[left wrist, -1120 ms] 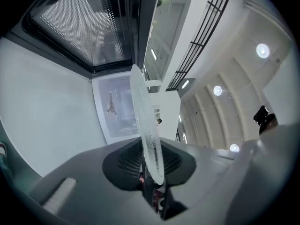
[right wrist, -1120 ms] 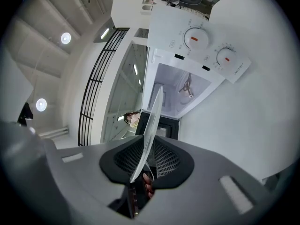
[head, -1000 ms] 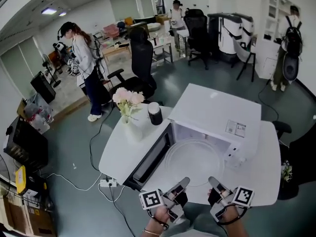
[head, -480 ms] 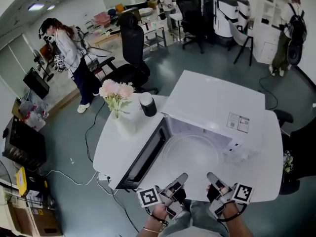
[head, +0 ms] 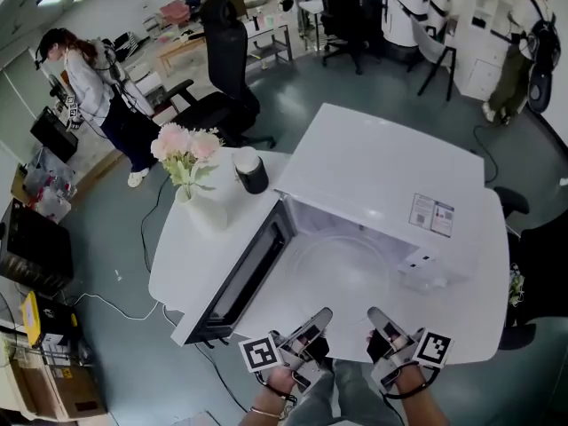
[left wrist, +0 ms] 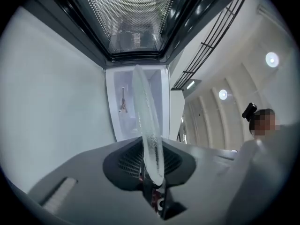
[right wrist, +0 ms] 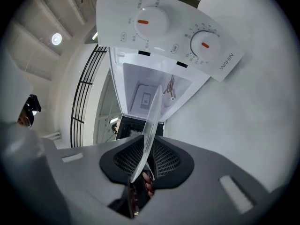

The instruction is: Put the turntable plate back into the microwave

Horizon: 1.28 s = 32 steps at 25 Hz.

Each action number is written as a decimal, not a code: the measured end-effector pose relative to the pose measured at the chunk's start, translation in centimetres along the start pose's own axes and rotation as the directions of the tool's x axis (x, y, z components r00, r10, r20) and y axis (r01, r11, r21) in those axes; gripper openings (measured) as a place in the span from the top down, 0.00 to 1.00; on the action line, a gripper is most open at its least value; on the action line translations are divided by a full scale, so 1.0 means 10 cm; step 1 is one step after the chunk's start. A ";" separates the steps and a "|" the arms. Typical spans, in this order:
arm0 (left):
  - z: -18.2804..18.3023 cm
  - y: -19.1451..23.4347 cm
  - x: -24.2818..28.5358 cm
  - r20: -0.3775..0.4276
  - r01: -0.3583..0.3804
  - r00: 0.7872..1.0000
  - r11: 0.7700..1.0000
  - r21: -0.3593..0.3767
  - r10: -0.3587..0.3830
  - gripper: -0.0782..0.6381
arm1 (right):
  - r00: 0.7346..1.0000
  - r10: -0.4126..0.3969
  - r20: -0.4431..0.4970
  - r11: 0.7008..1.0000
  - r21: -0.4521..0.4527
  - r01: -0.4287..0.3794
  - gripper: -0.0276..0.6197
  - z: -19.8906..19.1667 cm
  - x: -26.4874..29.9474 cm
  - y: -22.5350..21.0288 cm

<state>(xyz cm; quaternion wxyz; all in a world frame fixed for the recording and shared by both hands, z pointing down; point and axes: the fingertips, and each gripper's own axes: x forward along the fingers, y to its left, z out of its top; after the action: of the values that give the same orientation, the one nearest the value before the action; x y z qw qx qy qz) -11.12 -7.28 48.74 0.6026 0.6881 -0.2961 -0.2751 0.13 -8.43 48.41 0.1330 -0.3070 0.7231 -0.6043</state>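
Down a little from a second ago with left gripper (head: pixel 318 320), right gripper (head: pixel 380 319) and the clear turntable plate (head: pixel 344 272) carried between them; nearer the open microwave (head: pixel 382 162) too. Clamped on the plate's near rim at two spots: left jaws pinched tight on the glass, right jaws likewise, with the rim edge-on between the pads in each gripper view. Held about level, just before the white cavity, with the door (head: pixel 238 278) swung wide to the left. Cannot tell whether the far rim is past the mouth. Under the microwave, a white table (head: pixel 191 260); beside the door, a vase of pink flowers (head: pixel 185 153) and a dark cup (head: pixel 251 171). Farther back, a person (head: pixel 89 82) standing among office chairs.
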 end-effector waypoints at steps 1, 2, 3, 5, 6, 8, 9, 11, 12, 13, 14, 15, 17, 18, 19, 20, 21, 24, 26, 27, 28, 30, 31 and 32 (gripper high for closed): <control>0.00 0.03 0.01 -0.001 0.004 1.000 1.000 0.003 -0.004 0.82 | 1.000 -0.003 0.001 1.000 0.001 0.003 0.85 0.00 0.01 -0.04; 0.00 0.06 0.02 0.000 0.009 1.000 1.000 0.003 -0.009 0.82 | 1.000 -0.006 0.002 1.000 -0.001 0.006 0.85 0.00 0.01 -0.08; 0.00 0.09 0.04 0.002 0.013 1.000 1.000 0.001 -0.013 0.82 | 1.000 -0.008 0.002 1.000 -0.003 0.008 0.85 0.01 0.02 -0.11; 0.00 0.14 0.07 0.006 0.020 1.000 1.000 -0.003 -0.020 0.82 | 1.000 -0.016 0.005 1.000 -0.002 0.016 0.85 0.03 0.03 -0.18; 0.00 0.17 0.08 0.008 0.021 1.000 1.000 -0.006 -0.021 0.82 | 1.000 -0.020 0.006 1.000 -0.002 0.020 0.85 0.03 0.04 -0.20; 0.00 0.21 0.09 0.013 0.024 1.000 0.999 -0.023 -0.024 0.82 | 1.000 -0.022 0.007 1.000 -0.005 0.022 0.85 0.05 0.04 -0.23; -0.01 0.22 0.10 0.017 0.027 0.999 0.999 -0.032 -0.027 0.82 | 1.000 -0.019 0.007 1.000 -0.011 0.019 0.85 0.05 0.04 -0.23; -0.01 0.23 0.12 0.022 0.035 0.999 0.999 -0.042 -0.034 0.83 | 1.000 -0.009 0.002 0.999 -0.033 0.009 0.85 0.07 0.06 -0.22; -0.01 0.23 0.12 0.024 0.038 0.999 0.998 -0.045 -0.037 0.83 | 1.000 -0.007 -0.002 0.999 -0.044 0.007 0.85 0.07 0.06 -0.21; -0.01 0.23 0.13 0.025 0.041 0.999 0.998 -0.049 -0.040 0.83 | 1.000 -0.006 -0.005 0.999 -0.052 0.005 0.85 0.08 0.07 -0.21; 0.00 0.23 0.14 0.026 0.042 0.999 0.998 -0.052 -0.041 0.83 | 1.000 -0.006 -0.007 0.998 -0.056 0.006 0.85 0.09 0.08 -0.21; 0.00 0.23 0.15 0.026 0.042 0.999 0.998 -0.053 -0.041 0.83 | 1.000 -0.008 -0.007 0.998 -0.057 0.007 0.85 0.10 0.08 -0.21; 0.01 0.23 0.17 0.025 0.041 0.999 0.998 -0.054 -0.040 0.83 | 1.000 -0.012 -0.006 0.998 -0.060 0.011 0.85 0.11 0.09 -0.20; 0.01 0.24 0.17 0.026 0.040 0.999 0.998 -0.054 -0.039 0.83 | 1.000 -0.014 -0.006 0.998 -0.065 0.014 0.85 0.11 0.09 -0.20; 0.01 0.24 0.17 0.026 0.040 0.999 0.998 -0.054 -0.038 0.83 | 1.000 -0.017 -0.005 0.997 -0.071 0.017 0.85 0.12 0.10 -0.20; 0.02 0.24 0.18 0.026 0.040 0.999 0.998 -0.053 -0.038 0.83 | 1.000 -0.021 -0.004 0.997 -0.077 0.020 0.85 0.12 0.10 -0.20; 0.03 0.25 0.18 0.025 0.041 0.999 0.998 -0.052 -0.039 0.83 | 1.000 -0.023 -0.005 0.996 -0.083 0.023 0.85 0.12 0.10 -0.19; 0.05 0.23 0.19 0.024 0.048 0.999 0.997 -0.052 -0.047 0.83 | 1.000 -0.014 -0.011 0.995 -0.099 0.013 0.84 0.13 0.09 -0.14; 0.07 0.24 0.20 0.028 0.047 0.999 0.997 -0.055 -0.046 0.83 | 1.000 0.000 -0.016 0.994 -0.112 -0.002 0.81 0.13 0.09 -0.09; 0.08 0.24 0.20 0.030 0.045 0.999 0.998 -0.054 -0.043 0.83 | 1.000 0.004 -0.018 0.993 -0.118 -0.006 0.79 0.13 0.09 -0.08; 0.09 0.24 0.20 0.031 0.042 0.999 0.998 -0.050 -0.040 0.83 | 1.000 0.004 -0.020 0.992 -0.123 -0.006 0.78 0.13 0.08 -0.07; 0.12 0.25 0.19 0.036 0.038 0.999 0.998 -0.044 -0.036 0.83 | 1.000 0.000 -0.021 0.992 -0.129 -0.002 0.77 0.12 0.06 -0.06; 0.13 0.25 0.19 0.037 0.036 0.999 0.999 -0.040 -0.035 0.83 | 1.000 -0.002 -0.020 0.991 -0.132 0.000 0.76 0.11 0.04 -0.05; 0.14 0.25 0.19 0.036 0.035 0.999 0.999 -0.034 -0.034 0.83 | 1.000 -0.004 -0.018 0.990 -0.139 0.002 0.76 0.11 0.03 -0.04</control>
<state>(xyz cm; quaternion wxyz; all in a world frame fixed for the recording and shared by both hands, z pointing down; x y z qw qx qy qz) -11.07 -9.91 50.96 0.6041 0.6777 -0.2900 -0.3029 0.66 -9.49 48.63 0.1037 -0.3109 0.7642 -0.5555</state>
